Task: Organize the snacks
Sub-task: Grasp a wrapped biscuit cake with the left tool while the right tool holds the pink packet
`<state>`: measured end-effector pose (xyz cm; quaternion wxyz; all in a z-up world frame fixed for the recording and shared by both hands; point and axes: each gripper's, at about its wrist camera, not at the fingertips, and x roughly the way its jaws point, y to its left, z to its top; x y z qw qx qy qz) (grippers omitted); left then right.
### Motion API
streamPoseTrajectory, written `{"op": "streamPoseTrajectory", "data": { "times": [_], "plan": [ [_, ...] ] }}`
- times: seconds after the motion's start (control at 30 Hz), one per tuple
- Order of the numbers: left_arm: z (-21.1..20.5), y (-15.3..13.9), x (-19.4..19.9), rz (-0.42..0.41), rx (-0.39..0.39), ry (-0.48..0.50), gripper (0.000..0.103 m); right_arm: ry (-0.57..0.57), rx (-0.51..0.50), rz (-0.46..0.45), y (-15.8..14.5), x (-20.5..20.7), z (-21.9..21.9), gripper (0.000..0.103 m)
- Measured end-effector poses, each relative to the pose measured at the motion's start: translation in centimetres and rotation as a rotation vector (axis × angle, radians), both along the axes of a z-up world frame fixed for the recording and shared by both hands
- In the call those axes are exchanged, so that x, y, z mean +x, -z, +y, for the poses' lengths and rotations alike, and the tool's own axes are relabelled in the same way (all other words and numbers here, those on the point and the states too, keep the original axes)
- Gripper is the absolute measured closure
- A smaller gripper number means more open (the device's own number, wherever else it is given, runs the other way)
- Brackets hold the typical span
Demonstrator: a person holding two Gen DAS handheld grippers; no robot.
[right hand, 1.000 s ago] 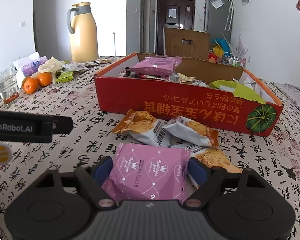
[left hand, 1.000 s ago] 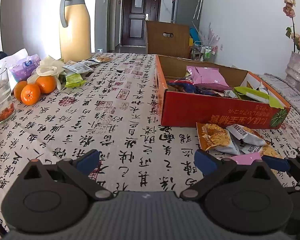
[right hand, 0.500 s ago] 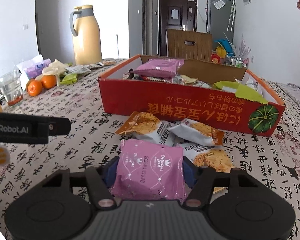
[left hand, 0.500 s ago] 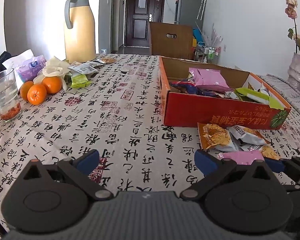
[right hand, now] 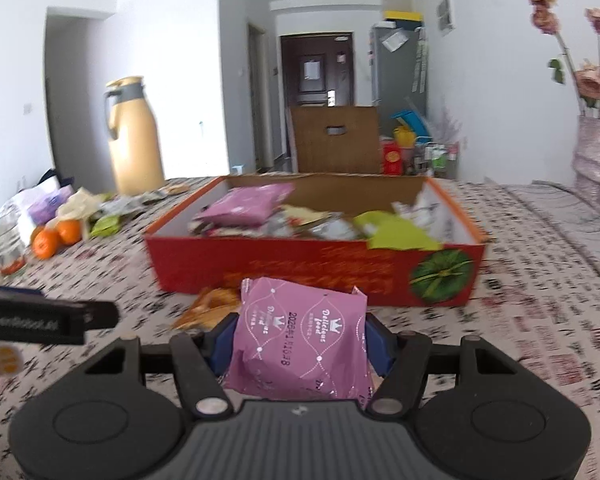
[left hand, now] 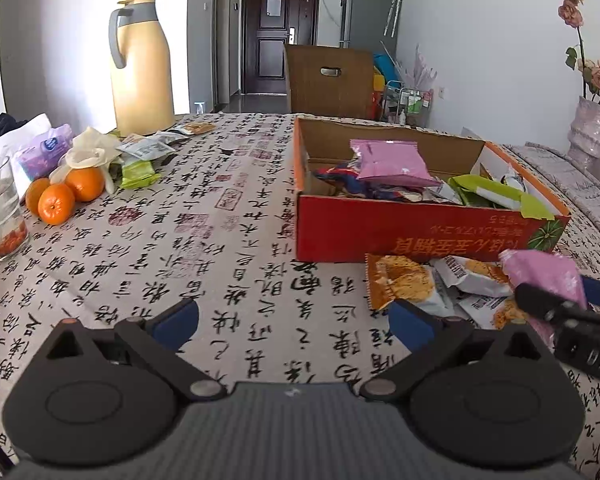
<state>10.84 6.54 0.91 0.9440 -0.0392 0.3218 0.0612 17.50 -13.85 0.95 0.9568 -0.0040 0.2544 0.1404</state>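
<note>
So there's one red box (right hand: 312, 264) on the table, already holding one pink packet (left hand: 392, 160) plus a jumble of other wrappers. Three orange-print snack bags (left hand: 404, 284) lie just in front of it. The right gripper (right hand: 300, 338) is clamped on a second pink snack packet (right hand: 302, 334), lifted clear of the cloth, long side running up toward the box. The left gripper (left hand: 292, 322) sits wide and empty. Off to the left: three oranges (left hand: 66, 196), a glass (left hand: 0, 208), one tall yellow thermos (left hand: 142, 66).
</note>
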Motion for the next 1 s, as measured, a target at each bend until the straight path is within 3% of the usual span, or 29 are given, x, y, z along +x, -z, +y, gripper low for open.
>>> {"op": "streamPoseTrajectory", "data": {
  "times": [0.53, 1.0],
  "plan": [
    [-3.7, -0.2, 3.5, 0.022, 0.038, 0.025, 0.000, 0.202, 0.015, -0.002, 1.6, 4.8, -8.5, 0.039],
    [-6.9, 2.0, 8.1, 0.119, 0.105, 0.051, 0.000, 0.193, 0.066, 0.032, 3.4, 5.4, -9.3, 0.039]
  ]
}}
